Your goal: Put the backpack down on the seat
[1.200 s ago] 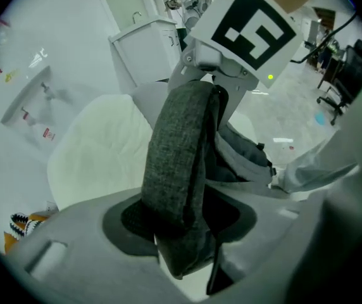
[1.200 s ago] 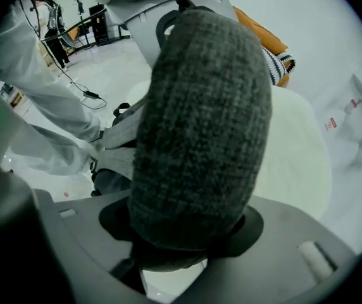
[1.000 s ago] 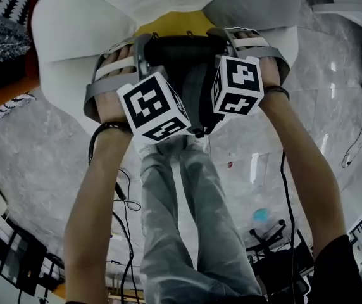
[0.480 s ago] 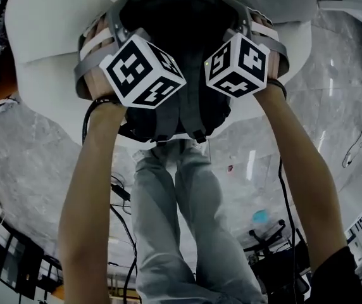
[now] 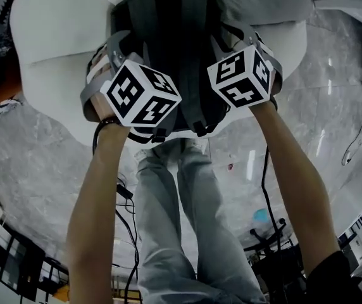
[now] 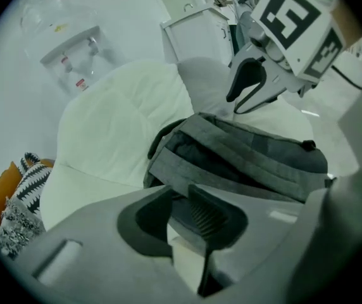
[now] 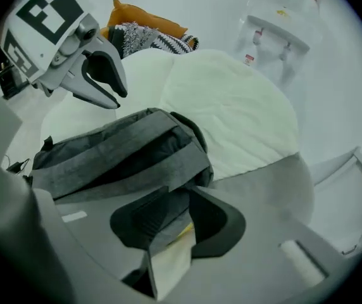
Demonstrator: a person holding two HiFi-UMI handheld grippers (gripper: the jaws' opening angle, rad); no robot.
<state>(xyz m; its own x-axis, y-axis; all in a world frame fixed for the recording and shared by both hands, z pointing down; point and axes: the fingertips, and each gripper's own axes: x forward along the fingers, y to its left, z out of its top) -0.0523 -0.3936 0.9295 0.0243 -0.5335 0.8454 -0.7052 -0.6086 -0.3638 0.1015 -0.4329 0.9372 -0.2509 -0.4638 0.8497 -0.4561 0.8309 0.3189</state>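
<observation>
backpack [image 5: 168, 49]: matt grey woven cloth, with flatter, tighter webbing on the straps [image 7: 118, 149]. seat [image 5: 48, 43]: white, soft, smooth and matt, with stitched seams; cloth or leather cannot be told. floor [image 5: 339, 100]: glossy veined stone carrying bright reflections. knit cushion [image 6: 32, 176]: rough black-and-white yarn, partly fuzzy, beside a smoother orange cushion [image 6: 0, 182]. trousers [image 5: 181, 220]: faded matt denim.

support: white cushioned seat [image 5: 48, 49] | on it: backpack [image 5: 168, 37] (dark grey)
</observation>
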